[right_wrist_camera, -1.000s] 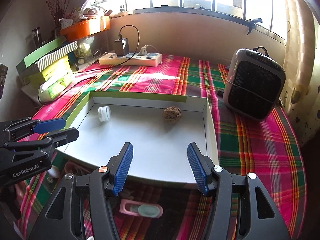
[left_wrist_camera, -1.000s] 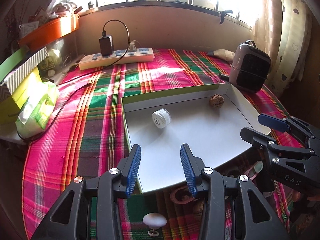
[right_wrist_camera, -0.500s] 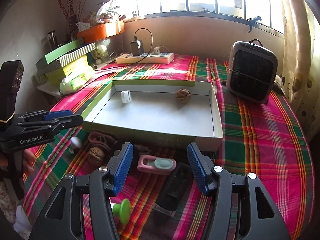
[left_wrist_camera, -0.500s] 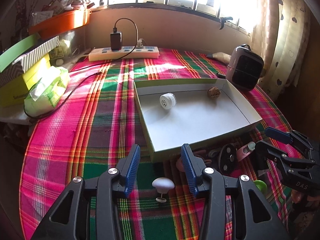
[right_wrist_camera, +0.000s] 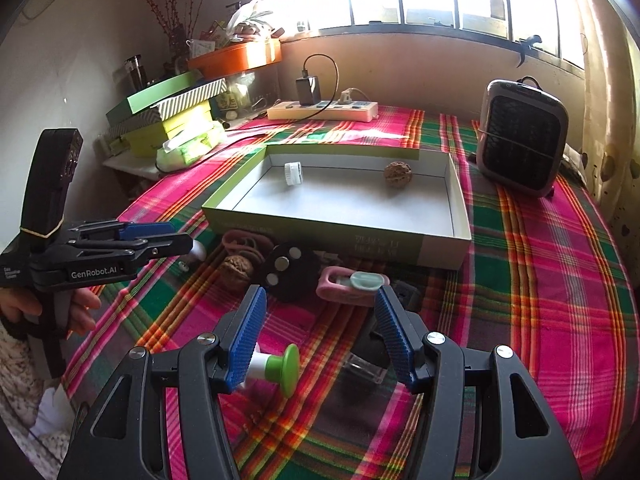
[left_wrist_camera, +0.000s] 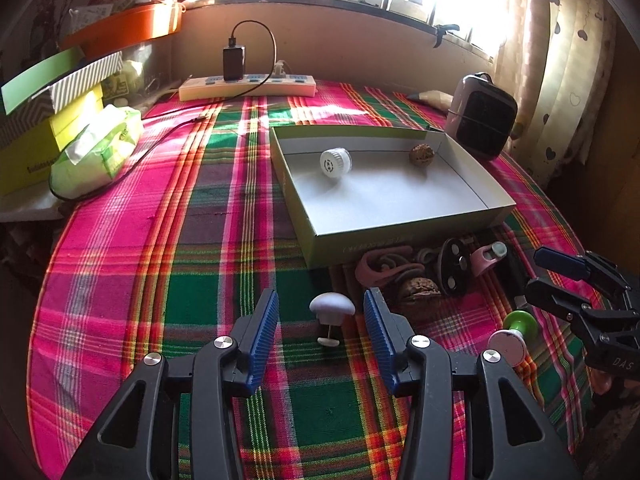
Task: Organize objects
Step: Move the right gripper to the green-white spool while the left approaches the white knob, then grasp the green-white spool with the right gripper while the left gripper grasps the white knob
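Note:
A shallow green-sided box (left_wrist_camera: 400,236) (right_wrist_camera: 344,236) lies on the plaid cloth and holds a white cap (left_wrist_camera: 335,163) (right_wrist_camera: 293,173) and a walnut (left_wrist_camera: 421,155) (right_wrist_camera: 397,174). In front of it lie a white mushroom knob (left_wrist_camera: 332,306), a second walnut (left_wrist_camera: 420,288) (right_wrist_camera: 236,270), a black disc (right_wrist_camera: 286,270), a pink case (right_wrist_camera: 352,284) and a green knob (left_wrist_camera: 520,322) (right_wrist_camera: 289,368). My left gripper (left_wrist_camera: 322,300) (right_wrist_camera: 176,240) is opening, with the white knob between its fingers and untouched. My right gripper (right_wrist_camera: 320,300) (left_wrist_camera: 548,280) is open over the green knob.
A grey heater (right_wrist_camera: 522,140) stands right of the box and a power strip (left_wrist_camera: 246,86) with a charger lies at the back. A tissue pack (left_wrist_camera: 98,150) and stacked boxes (right_wrist_camera: 160,120) sit at the left. A dark clip with a clear part (right_wrist_camera: 368,360) lies under the right fingers.
Both grippers have drawn back from above the box to the near side of it, so the pile of small things has come into view. The left jaws stand slightly wider.

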The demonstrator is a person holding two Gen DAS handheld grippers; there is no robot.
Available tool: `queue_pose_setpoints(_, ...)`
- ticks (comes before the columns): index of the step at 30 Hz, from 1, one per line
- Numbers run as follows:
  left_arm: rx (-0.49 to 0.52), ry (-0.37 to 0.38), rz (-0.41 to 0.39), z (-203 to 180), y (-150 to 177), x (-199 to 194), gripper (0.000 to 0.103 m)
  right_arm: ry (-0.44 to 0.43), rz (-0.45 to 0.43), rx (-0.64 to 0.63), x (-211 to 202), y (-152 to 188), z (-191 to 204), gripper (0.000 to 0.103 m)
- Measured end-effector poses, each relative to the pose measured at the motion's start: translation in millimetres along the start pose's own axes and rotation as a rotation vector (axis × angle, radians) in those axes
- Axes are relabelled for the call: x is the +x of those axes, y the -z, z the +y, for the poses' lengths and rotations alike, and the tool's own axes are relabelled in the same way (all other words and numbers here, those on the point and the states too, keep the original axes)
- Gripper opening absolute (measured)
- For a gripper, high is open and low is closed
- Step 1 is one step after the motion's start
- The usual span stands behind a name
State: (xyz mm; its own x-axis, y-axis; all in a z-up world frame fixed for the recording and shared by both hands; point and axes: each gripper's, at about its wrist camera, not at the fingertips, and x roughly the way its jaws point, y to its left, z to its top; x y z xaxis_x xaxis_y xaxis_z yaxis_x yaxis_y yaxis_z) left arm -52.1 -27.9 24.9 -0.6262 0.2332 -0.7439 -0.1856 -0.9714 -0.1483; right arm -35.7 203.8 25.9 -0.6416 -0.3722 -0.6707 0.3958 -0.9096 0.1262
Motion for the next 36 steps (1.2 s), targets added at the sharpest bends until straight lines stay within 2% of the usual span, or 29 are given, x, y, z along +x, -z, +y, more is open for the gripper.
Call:
queue_pose_setpoints(16, -0.022, 0.001, 0.039, -1.1, 9.8, 15.0, 0.043, -0.033, 0.052, -0.052, 3.1, 17.9, 24.1, 0.058)
queue_pose_setpoints(26, -0.013, -0.001, 0.039, -2.6, 8.5, 16.2, 0.043, 0.016, 0.123, -0.117, 17.2, 25.3, 38.2, 0.057)
queue_pose_setpoints(36, -0.019, -0.005, 0.042, -3.6, 6.3, 18.5, 0.043, 0.051, 0.149, -0.091, 20.7, 28.5, 34.5, 0.057)
